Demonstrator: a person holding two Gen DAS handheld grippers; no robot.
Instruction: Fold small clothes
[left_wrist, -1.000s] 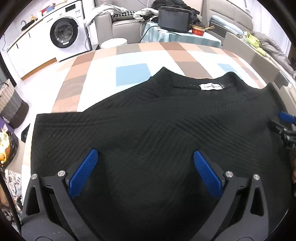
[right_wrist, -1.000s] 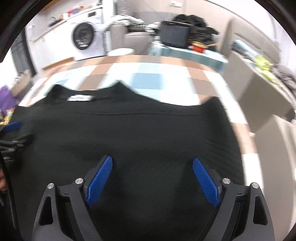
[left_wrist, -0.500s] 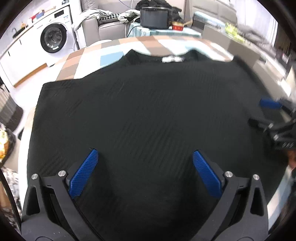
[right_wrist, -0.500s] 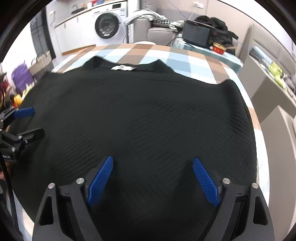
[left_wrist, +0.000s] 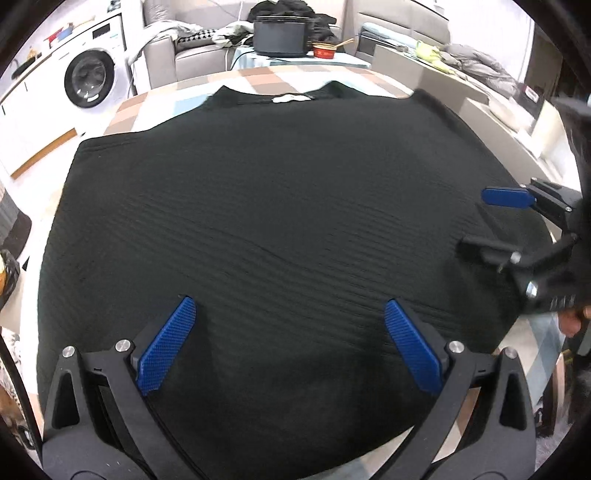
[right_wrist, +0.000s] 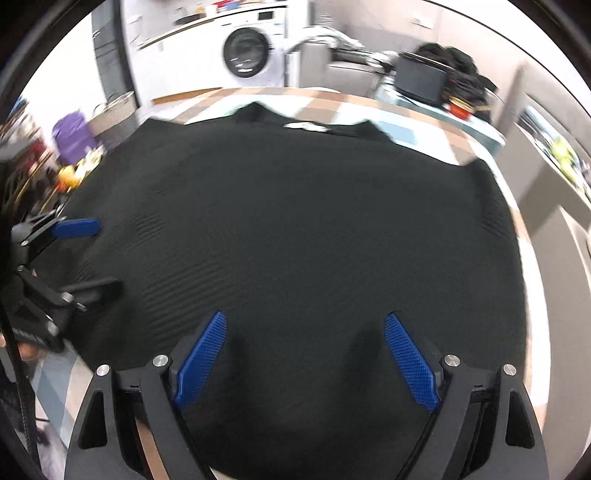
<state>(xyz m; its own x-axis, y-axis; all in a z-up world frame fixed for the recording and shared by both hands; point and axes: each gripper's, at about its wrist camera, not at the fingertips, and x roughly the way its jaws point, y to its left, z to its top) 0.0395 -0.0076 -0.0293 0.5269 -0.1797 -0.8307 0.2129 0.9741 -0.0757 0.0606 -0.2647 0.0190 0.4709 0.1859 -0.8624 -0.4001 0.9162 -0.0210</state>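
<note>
Left wrist view: black top (left_wrist: 277, 221) lies flat on the checked table (left_wrist: 258, 79), collar at 12 o'clock — both jaws wide, empty; bring left gripper (left_wrist: 288, 332) and right gripper (right_wrist: 303, 347) down to the 6 o'clock hem, pinch evenly.

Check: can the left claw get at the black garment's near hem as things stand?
Probably yes. The left claw is open above the black garment, nothing between them; the right claw sits off to the side.

We see a bright room with even light. Both pictures bend round at their dark edges. The right wrist picture is smeared and fuzzy at the top. The black top (left_wrist: 280, 206) hides its folds.
</note>
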